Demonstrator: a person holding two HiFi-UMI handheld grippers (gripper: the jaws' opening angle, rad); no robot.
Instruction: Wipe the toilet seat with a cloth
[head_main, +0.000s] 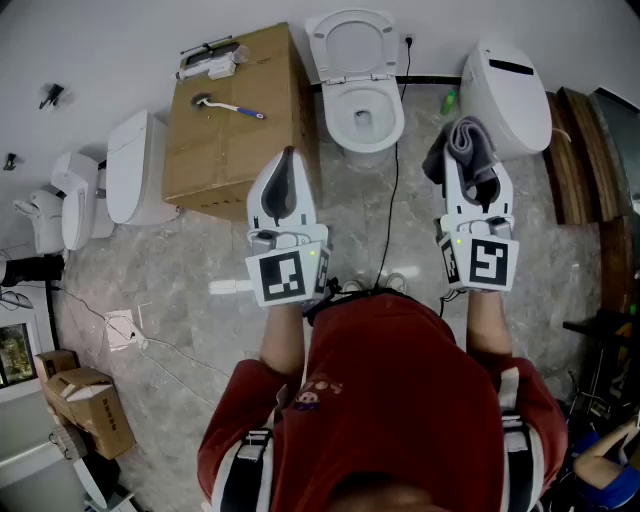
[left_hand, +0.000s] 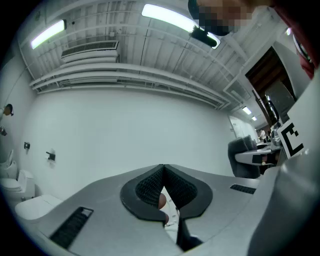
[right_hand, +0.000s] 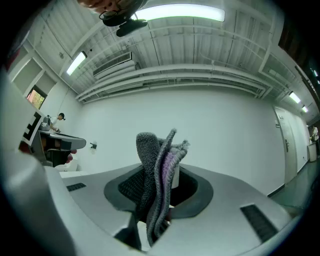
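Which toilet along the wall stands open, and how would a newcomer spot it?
Find the big cardboard box against the white wall in the head view. The toilet stands just right of it. It alone has its lid raised and bowl showing; the neighbour on its right and the toilets left of the box are closed.
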